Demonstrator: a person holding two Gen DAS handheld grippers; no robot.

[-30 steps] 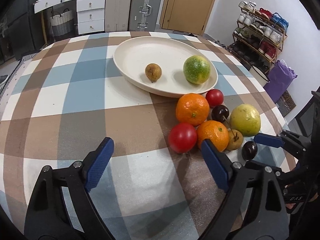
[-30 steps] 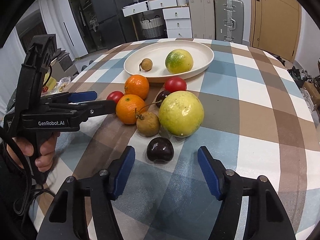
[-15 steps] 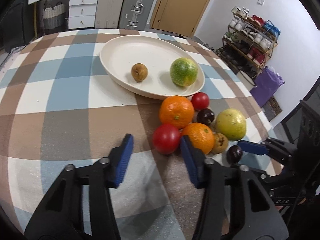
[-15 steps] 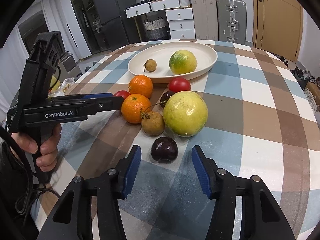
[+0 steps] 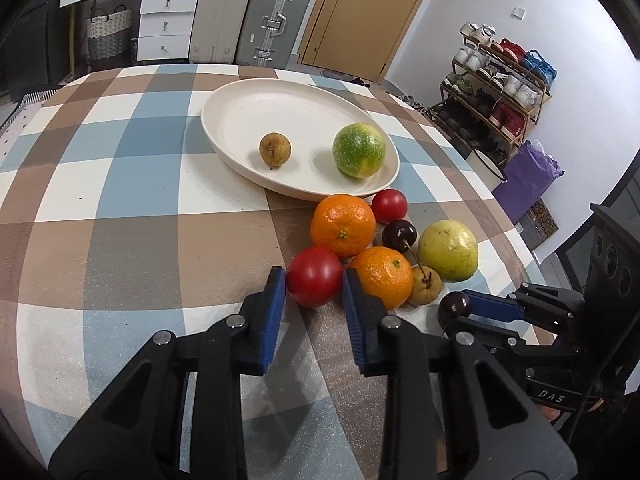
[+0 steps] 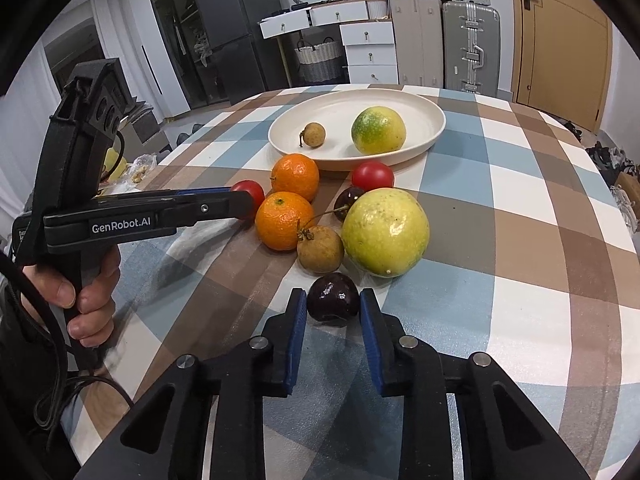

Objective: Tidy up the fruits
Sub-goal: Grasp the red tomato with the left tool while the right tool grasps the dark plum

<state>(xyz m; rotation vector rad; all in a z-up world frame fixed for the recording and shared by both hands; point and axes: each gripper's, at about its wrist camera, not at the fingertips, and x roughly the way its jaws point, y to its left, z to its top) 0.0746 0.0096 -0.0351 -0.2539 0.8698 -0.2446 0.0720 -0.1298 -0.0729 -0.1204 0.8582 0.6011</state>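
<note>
A red tomato (image 5: 314, 286) lies on the checked tablecloth with my left gripper (image 5: 313, 280) closing on it, both blue pads touching its sides. My right gripper (image 6: 333, 300) is shut on a dark cherry (image 6: 333, 306) resting on the cloth. Behind them sit two oranges (image 5: 343, 225), a small tomato (image 5: 389, 205), a stemmed cherry (image 5: 399, 233), a brown longan (image 5: 426, 290) and a yellow-green fruit (image 5: 448, 250). The cream plate (image 5: 224, 136) beyond holds a longan (image 5: 274, 149) and a green-yellow fruit (image 5: 359, 150).
A person's hand (image 6: 86, 296) grips the left tool's handle at the table's left edge. Past the table stand a shoe rack (image 5: 500, 92), a purple bag (image 5: 528, 178), suitcases (image 5: 276, 16) and white drawers (image 5: 164, 24).
Both grippers have narrowed from wide open. The left one slid right and forward around the red tomato. The right one stayed in place and shut on the dark cherry.
</note>
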